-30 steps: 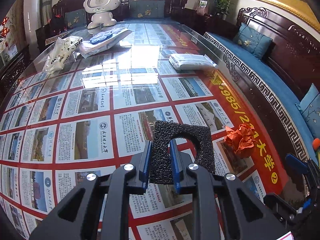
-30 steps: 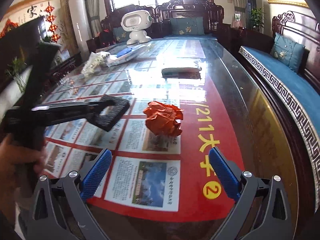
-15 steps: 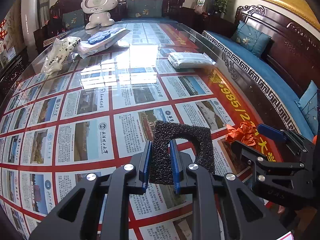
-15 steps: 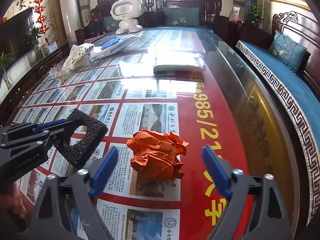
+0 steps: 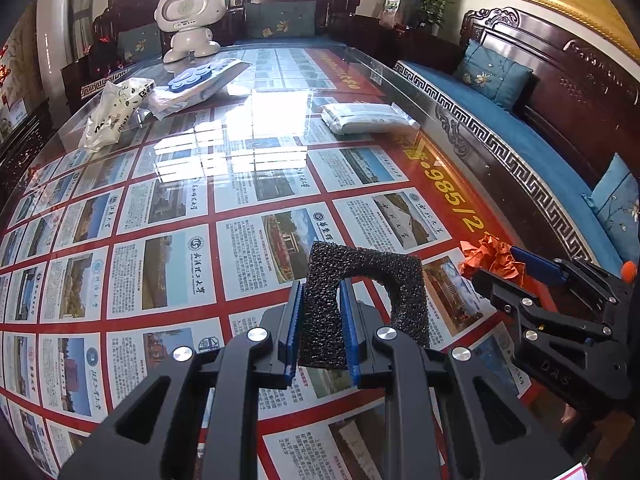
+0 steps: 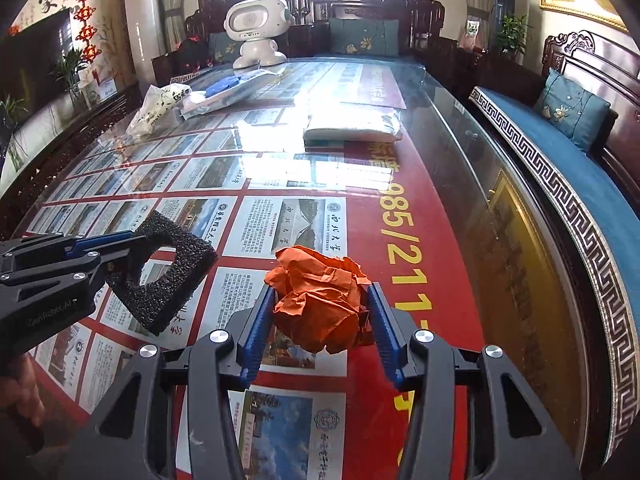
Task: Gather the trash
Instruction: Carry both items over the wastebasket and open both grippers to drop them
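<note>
A black foam piece [image 5: 360,276] with a cut-out hangs just above the glass table [image 5: 180,208], and my left gripper [image 5: 322,292] is shut on its near edge. The right wrist view shows that same foam [image 6: 176,264] and left gripper [image 6: 120,248] at the left. A crumpled orange paper ball [image 6: 320,300] lies on the table's red band. My right gripper [image 6: 320,292] straddles it, its jaws closing and both blue pads touching the paper's sides. The left wrist view has the ball [image 5: 492,258] at the right, with the right gripper [image 5: 508,268] around it.
Further back on the table lie a white tissue pack [image 5: 364,118], a wipes pack with a blue lid [image 5: 200,84] and a white plastic bag [image 5: 112,116]. A white toy robot [image 5: 188,20] stands at the far end. A blue-cushioned wooden bench [image 5: 520,152] runs along the right edge.
My right gripper moved forward over the orange paper ball and its jaws narrowed from wide open until the pads met the paper. The left gripper kept still, holding the foam.
</note>
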Tool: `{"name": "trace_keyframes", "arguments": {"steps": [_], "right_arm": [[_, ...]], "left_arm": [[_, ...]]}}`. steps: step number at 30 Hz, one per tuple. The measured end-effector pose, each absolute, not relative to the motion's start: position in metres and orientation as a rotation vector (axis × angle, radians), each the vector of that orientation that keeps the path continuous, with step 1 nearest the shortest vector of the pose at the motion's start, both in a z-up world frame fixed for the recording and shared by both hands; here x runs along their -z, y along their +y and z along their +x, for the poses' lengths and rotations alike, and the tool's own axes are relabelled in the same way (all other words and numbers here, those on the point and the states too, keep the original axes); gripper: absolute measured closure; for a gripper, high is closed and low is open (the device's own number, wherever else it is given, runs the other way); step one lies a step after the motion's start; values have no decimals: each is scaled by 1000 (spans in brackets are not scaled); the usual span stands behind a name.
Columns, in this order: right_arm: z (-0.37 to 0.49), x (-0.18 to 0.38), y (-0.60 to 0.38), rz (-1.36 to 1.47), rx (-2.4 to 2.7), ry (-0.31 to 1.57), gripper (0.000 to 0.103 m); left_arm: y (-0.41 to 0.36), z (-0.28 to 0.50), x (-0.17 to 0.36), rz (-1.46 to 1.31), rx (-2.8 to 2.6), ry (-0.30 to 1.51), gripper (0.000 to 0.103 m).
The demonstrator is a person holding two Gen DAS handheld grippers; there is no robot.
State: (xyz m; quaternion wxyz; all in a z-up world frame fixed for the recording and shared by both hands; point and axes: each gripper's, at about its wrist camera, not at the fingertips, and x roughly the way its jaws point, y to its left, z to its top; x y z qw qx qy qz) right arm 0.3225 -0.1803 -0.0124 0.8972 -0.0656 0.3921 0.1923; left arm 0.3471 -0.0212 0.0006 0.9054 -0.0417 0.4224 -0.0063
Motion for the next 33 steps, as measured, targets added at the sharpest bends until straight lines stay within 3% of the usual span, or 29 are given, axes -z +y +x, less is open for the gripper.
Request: {"name": "trace_keyframes", "arguments": {"steps": [10,21,26,33], "right_arm": [[257,-23,-188,-166,-425,739,57],[117,-70,-209,-170,-547,614,57],[46,-60,-224,-173,-630,646,57],[-36,-14,-237,-178,-658,766,56]], "left_arm": [[-36,288,-21,-60,69,818,83],[-58,152,-60,34,189,711,83],[-71,76,-52,98,245,708,83],[-81,-13,0,58,315,799,83]]}}
